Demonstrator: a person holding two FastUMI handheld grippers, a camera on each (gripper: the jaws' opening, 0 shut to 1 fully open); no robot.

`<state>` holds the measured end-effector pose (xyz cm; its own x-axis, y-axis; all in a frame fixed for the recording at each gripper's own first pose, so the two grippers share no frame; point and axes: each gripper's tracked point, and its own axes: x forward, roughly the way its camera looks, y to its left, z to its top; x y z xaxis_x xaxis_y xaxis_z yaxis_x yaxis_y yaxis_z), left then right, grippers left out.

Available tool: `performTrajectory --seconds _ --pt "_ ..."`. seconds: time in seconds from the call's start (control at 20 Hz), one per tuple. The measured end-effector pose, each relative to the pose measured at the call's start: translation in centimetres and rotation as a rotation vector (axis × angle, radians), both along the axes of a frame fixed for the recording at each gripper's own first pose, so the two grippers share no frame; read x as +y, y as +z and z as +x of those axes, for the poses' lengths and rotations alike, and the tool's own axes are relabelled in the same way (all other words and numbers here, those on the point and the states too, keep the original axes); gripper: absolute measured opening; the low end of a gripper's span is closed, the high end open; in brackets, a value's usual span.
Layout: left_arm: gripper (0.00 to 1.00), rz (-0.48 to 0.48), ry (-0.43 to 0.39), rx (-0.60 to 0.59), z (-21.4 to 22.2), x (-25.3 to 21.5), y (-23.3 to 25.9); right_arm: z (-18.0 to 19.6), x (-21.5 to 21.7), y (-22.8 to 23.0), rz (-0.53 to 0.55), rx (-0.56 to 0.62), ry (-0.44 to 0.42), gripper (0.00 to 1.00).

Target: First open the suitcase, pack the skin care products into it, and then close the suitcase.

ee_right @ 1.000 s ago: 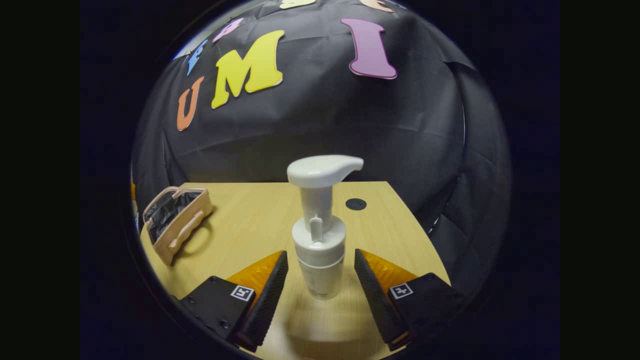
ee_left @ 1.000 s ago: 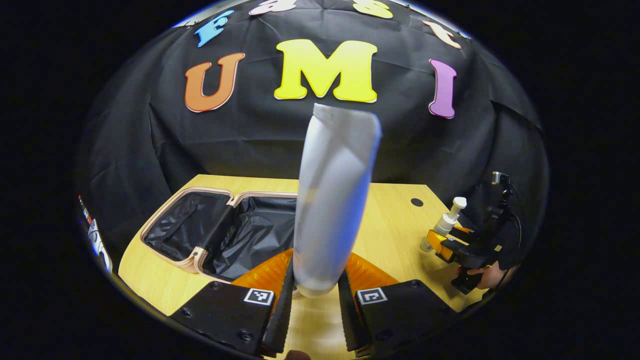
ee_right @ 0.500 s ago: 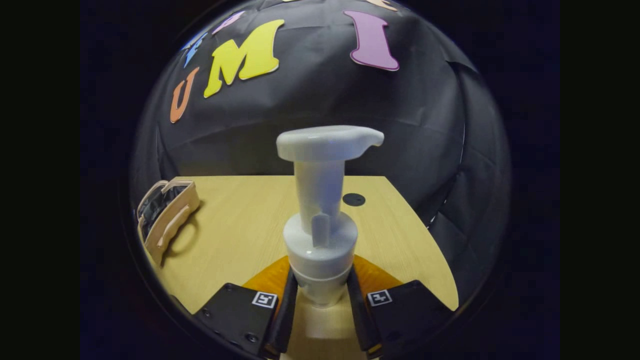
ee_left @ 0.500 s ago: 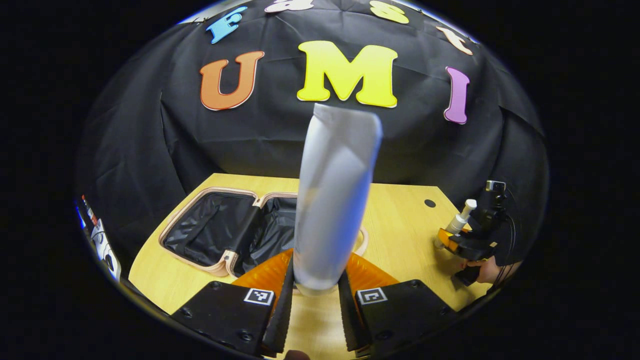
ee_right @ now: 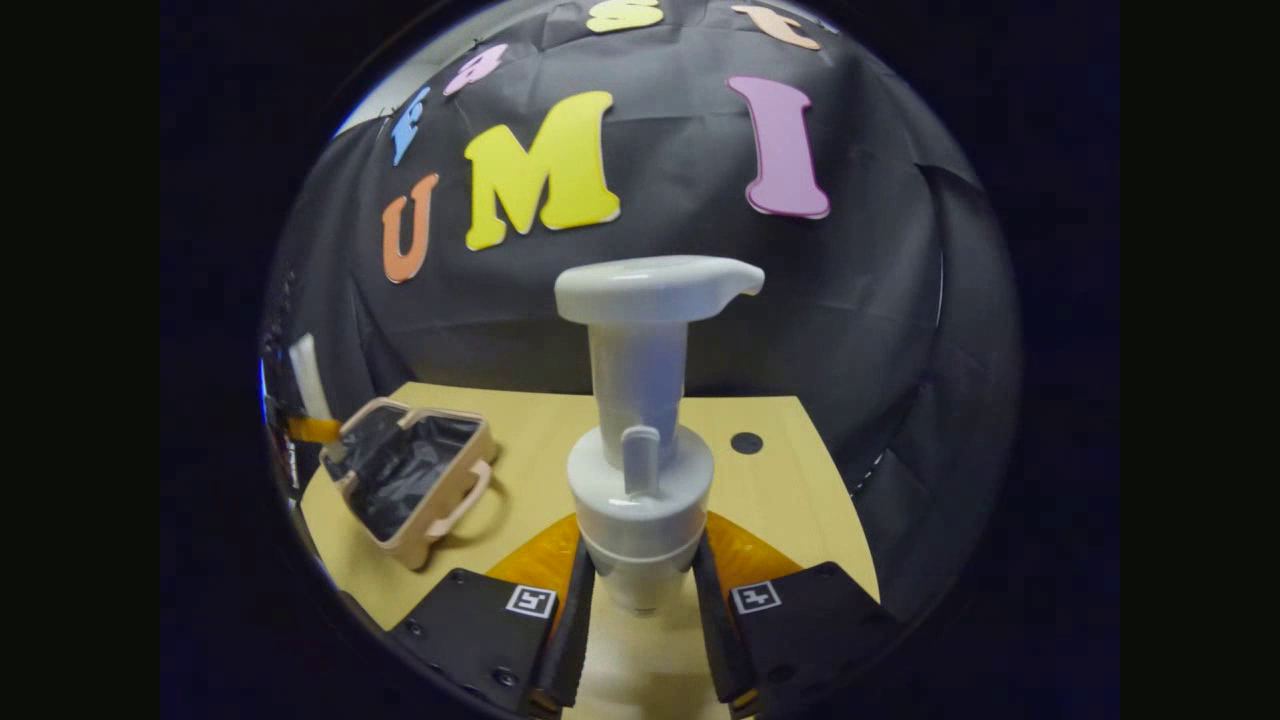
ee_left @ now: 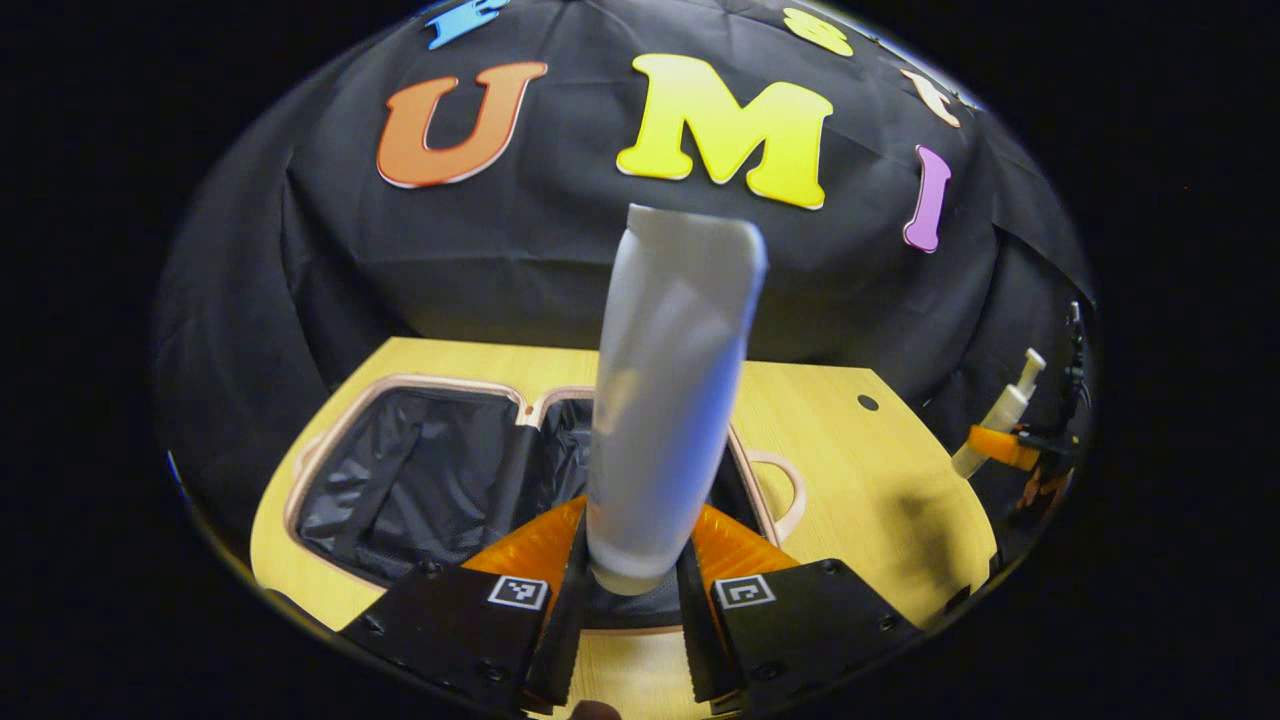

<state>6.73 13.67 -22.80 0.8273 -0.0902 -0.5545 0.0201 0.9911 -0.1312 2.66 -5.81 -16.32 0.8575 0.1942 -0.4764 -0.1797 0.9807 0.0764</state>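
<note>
Opened flat at lower left of the left gripper view, a beige suitcase (ee_left: 405,385) with dark lining, both halves bared to receive the skin care products, so evidently the opening step done and the packing step in hand. Carried upright at centre frame above the case's right half, a pale squeeze tube (ee_left: 668,400), crimped end up, cap end down, seemingly lifted for lowering into the lining. Left gripper (ee_left: 630,600) narrowed to the tube's width, both fingers pressing the tube just above its cap. At the far right edge of the same view, the other tool with its bottle, well apart from the case. In the right gripper view, a white pump bottle (ee_right: 645,440) upright at centre, nozzle turned to the right, likely kept vertical to guard the pump head. Right gripper (ee_right: 642,605) drawn in on the bottle's lower body, a finger tight on each side. Suitcase (ee_right: 415,480) again at lower left of that view, on the wooden table (ee_right: 790,500), well apart from the bottle; nothing discernible inside it yet.
</note>
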Motion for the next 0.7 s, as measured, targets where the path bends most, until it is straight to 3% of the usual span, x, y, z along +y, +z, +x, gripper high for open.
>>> performTrajectory --seconds 0.35,0.45,0.5,0.55,0.6,0.7 --pt "0.43 -0.052 -0.127 0.189 3.4 1.4 -6.6 -5.0 4.9 6.0 0.15 0.045 -0.019 0.46" --pt "0.43 -0.057 -0.162 0.293 3.9 1.3 -8.6 -6.1 5.7 7.1 0.156 0.04 -0.024 0.46" --pt "0.36 -0.056 -0.178 0.357 3.8 1.4 -9.5 -6.5 6.0 7.6 0.155 0.036 -0.025 0.46" --pt "0.49 -0.043 -0.179 0.43 3.6 1.7 -10.4 -6.9 6.4 7.9 0.153 0.034 -0.022 0.46" --pt "0.42 -0.037 -0.188 0.493 3.6 1.9 -11.1 -7.4 6.6 8.2 0.146 0.032 -0.017 0.46" --pt "0.42 -0.055 -0.212 0.595 3.4 1.7 -12.2 -8.2 7.1 8.4 0.125 0.032 -0.006 0.46"
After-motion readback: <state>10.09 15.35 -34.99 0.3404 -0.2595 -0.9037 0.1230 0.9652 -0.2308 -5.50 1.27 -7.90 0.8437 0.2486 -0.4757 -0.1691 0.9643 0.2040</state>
